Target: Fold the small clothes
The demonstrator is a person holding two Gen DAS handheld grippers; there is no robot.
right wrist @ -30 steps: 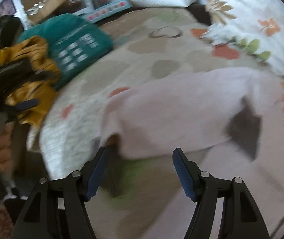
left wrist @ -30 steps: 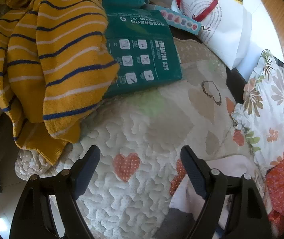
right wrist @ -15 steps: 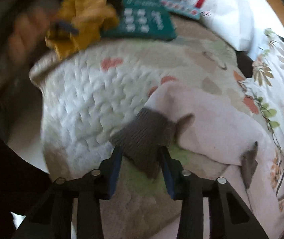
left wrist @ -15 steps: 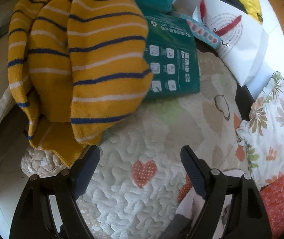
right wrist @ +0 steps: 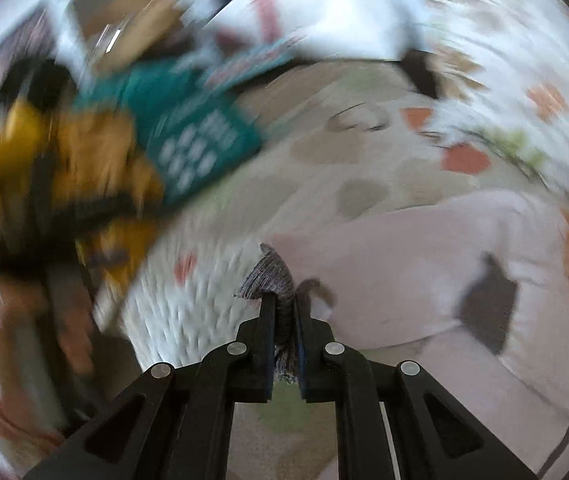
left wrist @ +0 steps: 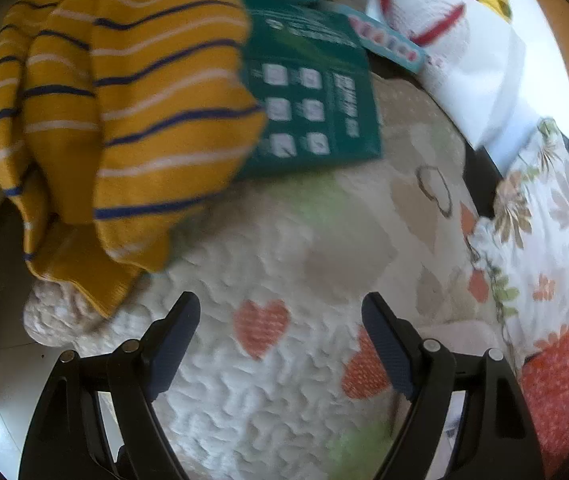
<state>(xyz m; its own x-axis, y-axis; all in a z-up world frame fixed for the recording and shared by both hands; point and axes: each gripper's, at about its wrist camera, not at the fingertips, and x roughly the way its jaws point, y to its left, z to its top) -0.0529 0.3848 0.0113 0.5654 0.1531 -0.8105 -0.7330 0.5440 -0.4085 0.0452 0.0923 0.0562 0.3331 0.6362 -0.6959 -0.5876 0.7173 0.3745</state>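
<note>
My right gripper (right wrist: 283,300) is clamped on the grey cuff (right wrist: 268,276) of the pale pink garment (right wrist: 404,272) lying on the quilt (left wrist: 284,248). My left gripper (left wrist: 280,312) hangs wide and empty above the quilt.

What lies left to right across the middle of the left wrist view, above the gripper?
Yellow striped sweater → green packet → heart-print quilt → floral cushion.

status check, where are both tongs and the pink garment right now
Right tongs shut on the pink garment's grey cuff. Left tongs open, empty, over the quilt. Striped sweater heaped on the quilt's left, clear of the garment.
</note>
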